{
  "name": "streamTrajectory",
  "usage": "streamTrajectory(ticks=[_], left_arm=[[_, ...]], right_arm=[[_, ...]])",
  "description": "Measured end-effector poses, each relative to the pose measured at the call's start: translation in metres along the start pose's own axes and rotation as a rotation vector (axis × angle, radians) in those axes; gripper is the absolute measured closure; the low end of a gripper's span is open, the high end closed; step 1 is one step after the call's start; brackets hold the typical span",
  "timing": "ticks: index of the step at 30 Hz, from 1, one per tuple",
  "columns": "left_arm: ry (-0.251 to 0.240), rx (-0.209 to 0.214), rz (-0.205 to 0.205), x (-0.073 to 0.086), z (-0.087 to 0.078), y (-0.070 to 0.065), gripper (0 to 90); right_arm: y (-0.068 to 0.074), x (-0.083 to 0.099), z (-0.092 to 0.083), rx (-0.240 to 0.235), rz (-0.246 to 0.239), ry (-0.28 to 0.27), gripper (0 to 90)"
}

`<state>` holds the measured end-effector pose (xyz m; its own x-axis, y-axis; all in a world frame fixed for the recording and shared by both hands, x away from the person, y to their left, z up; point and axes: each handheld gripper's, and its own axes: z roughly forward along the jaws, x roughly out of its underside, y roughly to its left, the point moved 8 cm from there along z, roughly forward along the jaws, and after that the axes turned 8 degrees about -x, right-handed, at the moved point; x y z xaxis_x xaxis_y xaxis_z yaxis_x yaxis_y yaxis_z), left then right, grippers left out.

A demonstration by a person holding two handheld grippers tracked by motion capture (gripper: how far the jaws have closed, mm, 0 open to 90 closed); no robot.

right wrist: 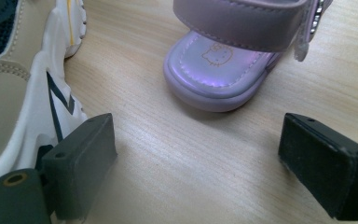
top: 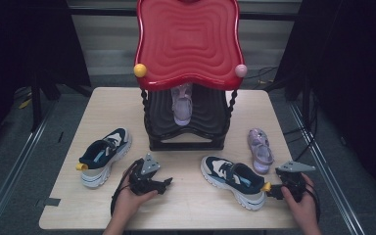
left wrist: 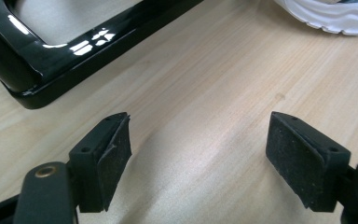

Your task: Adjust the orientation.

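Note:
A lilac sandal lies on the table at the right, and its toe sits just ahead of my right gripper. That gripper is open over bare wood, beside the heel of a navy and white sneaker whose side runs along its left jaw. My left gripper rests low in the middle front, open, with only tabletop between its pads. A second sneaker lies to the left. Another lilac sandal stands on the rack's black lower shelf.
A shoe rack with a red wavy top and a glossy black base stands at the middle back of the wooden table. Its base corner lies just ahead and left of the left gripper. Dark floor surrounds the table.

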<state>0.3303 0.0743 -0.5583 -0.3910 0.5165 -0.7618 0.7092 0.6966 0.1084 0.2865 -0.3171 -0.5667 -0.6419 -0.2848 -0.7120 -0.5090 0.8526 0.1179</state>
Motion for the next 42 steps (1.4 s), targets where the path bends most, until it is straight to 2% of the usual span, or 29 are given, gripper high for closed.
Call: streamTrajectory(ticks=[6,14,15,21,24,28,32,35,38,42], left_arm=[[0.029,-0.004,0.022,0.003,0.001,0.0,21.1],[0.043,0.02,0.002,0.004,0.001,0.002,20.2],[0.048,0.03,-0.011,0.005,0.001,0.002,20.1],[0.05,0.033,-0.011,0.005,0.002,0.002,19.5],[0.051,0.033,-0.012,0.005,0.002,0.002,19.4],[0.052,0.033,-0.009,0.005,0.002,0.003,19.2],[0.052,0.037,-0.015,0.005,0.002,0.002,18.9],[0.051,0.036,-0.013,0.005,0.002,0.002,18.9],[0.051,0.037,-0.015,0.005,0.002,0.002,18.9],[0.053,0.038,-0.016,0.005,0.002,0.002,18.7]], right_arm=[[-0.001,-0.001,0.001,0.0,-0.005,0.001,9.7],[-0.001,-0.001,0.001,0.009,0.008,0.001,9.6],[-0.001,-0.001,0.001,0.009,0.008,0.001,9.6],[-0.001,-0.002,0.001,0.012,0.016,-0.005,10.9],[-0.004,-0.003,0.001,0.037,0.039,-0.015,12.6],[-0.008,-0.009,0.002,0.043,0.059,-0.039,13.5],[-0.012,-0.017,0.003,0.095,0.047,-0.06,17.1],[-0.016,-0.019,0.005,0.11,0.058,-0.068,20.9],[-0.016,-0.023,0.007,0.091,0.08,-0.076,22.0],[-0.013,-0.026,0.011,0.093,0.064,-0.061,23.1]])
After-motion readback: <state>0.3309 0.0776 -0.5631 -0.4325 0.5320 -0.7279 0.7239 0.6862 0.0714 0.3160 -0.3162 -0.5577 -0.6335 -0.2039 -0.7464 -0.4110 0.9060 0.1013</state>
